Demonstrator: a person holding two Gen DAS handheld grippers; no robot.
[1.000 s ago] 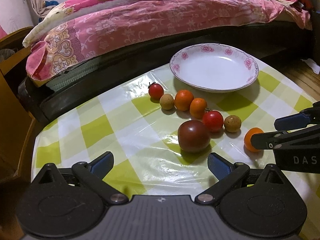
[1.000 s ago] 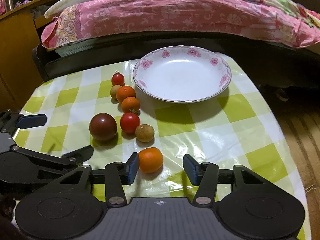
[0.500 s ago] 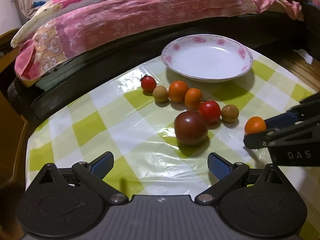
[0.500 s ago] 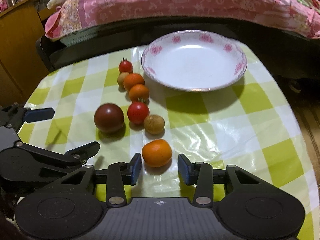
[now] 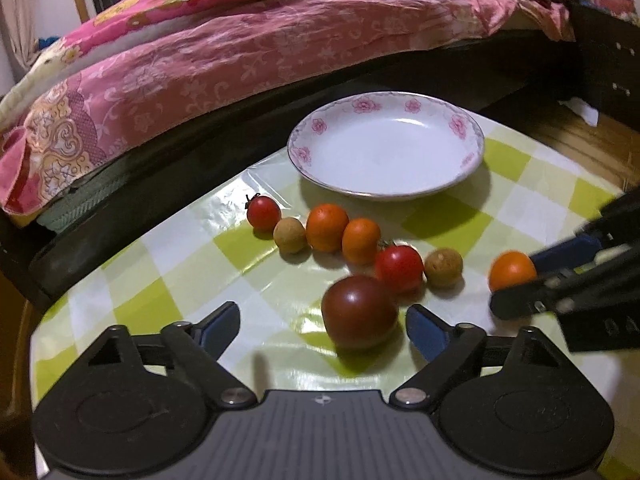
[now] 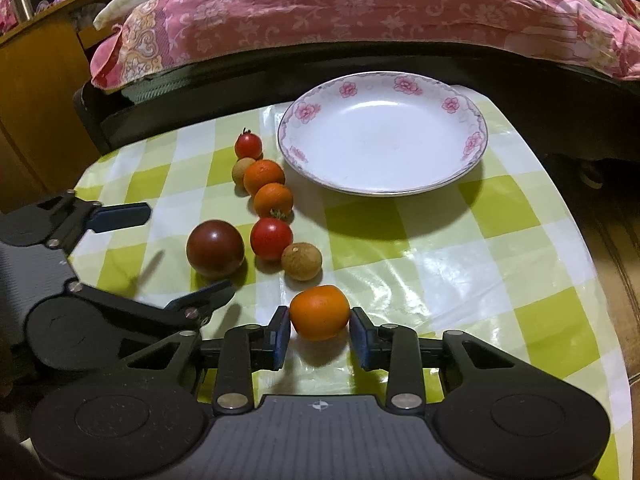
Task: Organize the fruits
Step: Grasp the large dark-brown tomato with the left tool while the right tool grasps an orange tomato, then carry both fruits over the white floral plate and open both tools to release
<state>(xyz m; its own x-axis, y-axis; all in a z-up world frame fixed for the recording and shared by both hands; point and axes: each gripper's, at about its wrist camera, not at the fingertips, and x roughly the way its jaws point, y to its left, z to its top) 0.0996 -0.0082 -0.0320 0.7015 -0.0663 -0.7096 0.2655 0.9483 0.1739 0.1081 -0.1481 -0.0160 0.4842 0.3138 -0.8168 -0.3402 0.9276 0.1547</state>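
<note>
While the white floral plate (image 6: 476, 148) at the far side of the worktop (image 6: 480, 272) holds nothing yet, all 7 fruits lie on the checked cloth, so the sorting has, I judge, barely begun. The right hand-held gripper (image 6: 320, 334) has just been closing around the nearest orange (image 6: 319, 312); its pads sit at the fruit's sides, though a firm pinch is not certain. The left hand-held gripper (image 5: 322, 328) has just been narrowing a little but is released and wide, with the dark tomato (image 5: 359, 311) between its jaws, untouched. 2 cherry tomatoes, 2 longans and 2 more oranges wait in a row.
</note>
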